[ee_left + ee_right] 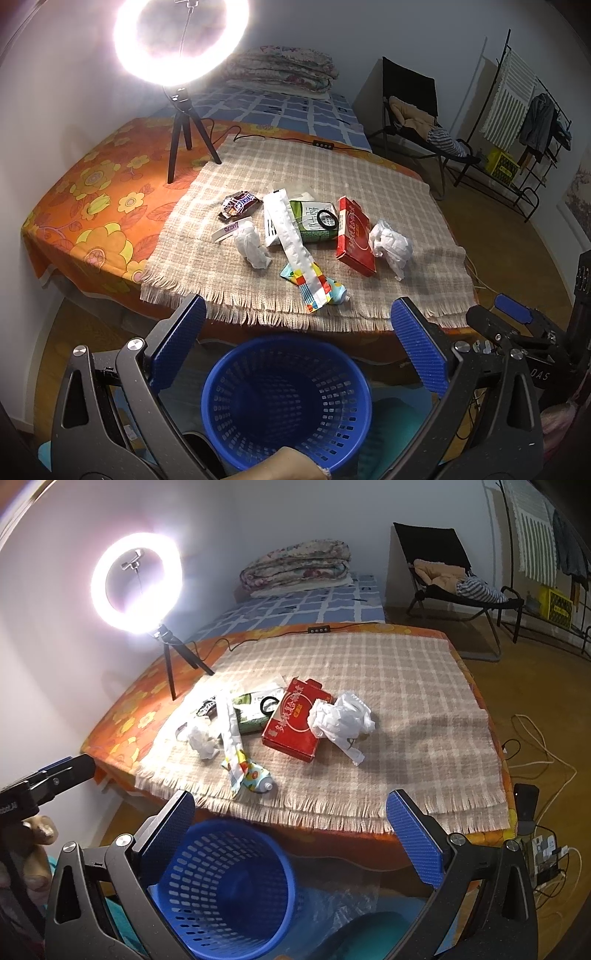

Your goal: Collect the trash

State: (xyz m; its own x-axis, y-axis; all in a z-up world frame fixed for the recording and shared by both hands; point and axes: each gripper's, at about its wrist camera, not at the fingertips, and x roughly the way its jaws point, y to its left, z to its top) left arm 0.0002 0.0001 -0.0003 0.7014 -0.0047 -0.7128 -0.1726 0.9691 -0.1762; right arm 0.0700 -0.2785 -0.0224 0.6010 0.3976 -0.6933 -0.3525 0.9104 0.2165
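Note:
Trash lies in a heap on a checked beige cloth [369, 177] [406, 686]: a red carton [354, 236] [295, 720], a crumpled white bag [390, 244] [340, 716], a green carton [314, 221] [251, 709], a long white wrapper [291, 236] [231, 723], a colourful tube [328, 291] [255, 777], a crumpled tissue [253, 245] [202, 738] and a candy bar wrapper [238, 205]. A blue mesh basket [286, 398] [221, 890] stands on the floor below the table's front edge. My left gripper [297, 343] and right gripper [291, 834] hover open above the basket, both with nothing between their fingers.
A lit ring light on a black tripod [181, 122] [166, 657] stands at the table's back left, its cable running across the back. An orange flowered cover [96, 192] lies under the cloth. A bed, a black chair [443, 576] and floor cables [535, 760] lie beyond.

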